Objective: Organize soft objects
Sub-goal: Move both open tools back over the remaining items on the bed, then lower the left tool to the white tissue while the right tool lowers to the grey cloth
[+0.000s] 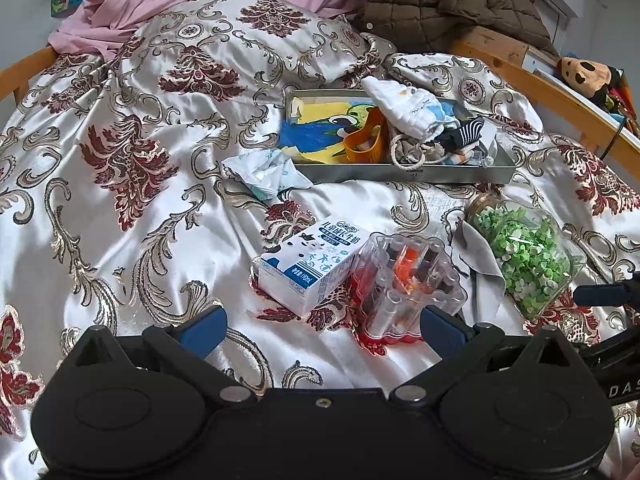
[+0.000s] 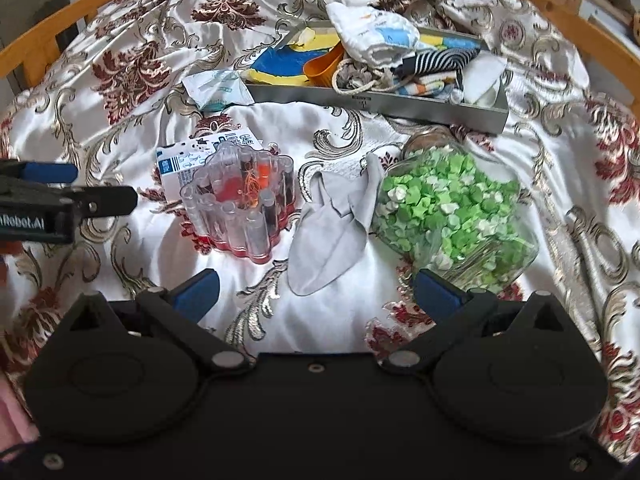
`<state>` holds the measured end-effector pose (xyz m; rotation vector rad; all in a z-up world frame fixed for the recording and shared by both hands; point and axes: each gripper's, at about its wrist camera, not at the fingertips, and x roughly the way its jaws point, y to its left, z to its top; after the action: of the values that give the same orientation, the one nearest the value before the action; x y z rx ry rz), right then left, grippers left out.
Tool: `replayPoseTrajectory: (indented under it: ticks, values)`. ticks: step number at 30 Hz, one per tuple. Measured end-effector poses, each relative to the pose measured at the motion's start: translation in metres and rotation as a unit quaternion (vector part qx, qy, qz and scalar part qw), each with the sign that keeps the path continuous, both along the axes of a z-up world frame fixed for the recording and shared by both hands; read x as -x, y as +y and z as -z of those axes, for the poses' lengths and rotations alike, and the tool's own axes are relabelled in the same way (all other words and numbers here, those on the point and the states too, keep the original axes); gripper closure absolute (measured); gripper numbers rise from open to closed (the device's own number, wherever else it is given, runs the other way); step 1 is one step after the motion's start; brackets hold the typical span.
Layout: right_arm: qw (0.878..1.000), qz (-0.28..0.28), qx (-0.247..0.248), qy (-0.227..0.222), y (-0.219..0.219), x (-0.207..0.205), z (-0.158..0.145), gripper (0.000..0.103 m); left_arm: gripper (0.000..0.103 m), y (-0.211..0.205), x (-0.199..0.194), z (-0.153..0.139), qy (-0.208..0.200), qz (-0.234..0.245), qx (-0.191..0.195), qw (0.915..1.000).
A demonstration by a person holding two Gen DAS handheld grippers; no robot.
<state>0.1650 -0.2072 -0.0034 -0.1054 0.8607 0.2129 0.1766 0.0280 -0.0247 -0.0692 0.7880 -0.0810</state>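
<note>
A grey metal tray (image 1: 404,174) (image 2: 400,106) rests on the bed, holding a white printed cloth (image 1: 404,110) (image 2: 376,34), a striped sock (image 1: 468,130) (image 2: 440,60), a yellow-blue cloth (image 1: 316,128) and a rope-handled pouch (image 1: 412,152). A crumpled grey cloth (image 2: 332,232) (image 1: 484,264) lies loose beside a jar. A white tissue pack (image 1: 264,174) (image 2: 216,90) lies by the tray's left end. My left gripper (image 1: 322,330) is open, low over the bedspread near a milk carton. My right gripper (image 2: 316,292) is open, just in front of the grey cloth.
A milk carton (image 1: 308,264) (image 2: 180,160), a clear thread-spool case (image 1: 408,284) (image 2: 240,208) and a tipped jar of green paper stars (image 1: 524,256) (image 2: 452,212) lie on the patterned bedspread. A wooden bed rail (image 1: 560,100), a brown jacket (image 1: 448,0) and a plush toy (image 1: 588,74) border the far side.
</note>
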Motion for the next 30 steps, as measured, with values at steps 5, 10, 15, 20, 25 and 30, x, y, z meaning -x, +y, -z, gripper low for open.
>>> replayPoseTrajectory:
  ticks: [5, 10, 15, 20, 25, 30]
  values:
    - [0.997, 0.028, -0.060, 0.025, -0.010, -0.013, 0.008, 0.001, 0.001, -0.002, -0.011, 0.002, -0.007, 0.003, -0.017, 0.9998]
    - [0.986, 0.064, -0.143, 0.050, -0.024, -0.027, 0.016, 0.001, 0.001, 0.001, -0.019, 0.005, -0.011, -0.001, -0.013, 0.9999]
    - [0.977, 0.100, -0.184, 0.047, -0.034, -0.037, 0.023, 0.001, 0.001, 0.005, -0.026, 0.005, -0.019, 0.000, -0.007, 0.9998]
    - [0.968, 0.128, -0.208, 0.051, -0.043, -0.045, 0.032, 0.001, 0.001, 0.010, -0.042, 0.005, -0.032, -0.001, 0.004, 0.9995]
    - [0.955, 0.161, -0.241, 0.060, -0.047, -0.053, 0.048, 0.001, 0.001, 0.014, -0.062, 0.007, -0.042, -0.004, 0.008, 0.9991]
    - [0.940, 0.204, -0.268, 0.052, -0.050, -0.058, 0.064, 0.001, 0.001, 0.016, -0.077, 0.006, -0.049, -0.003, 0.020, 0.9986]
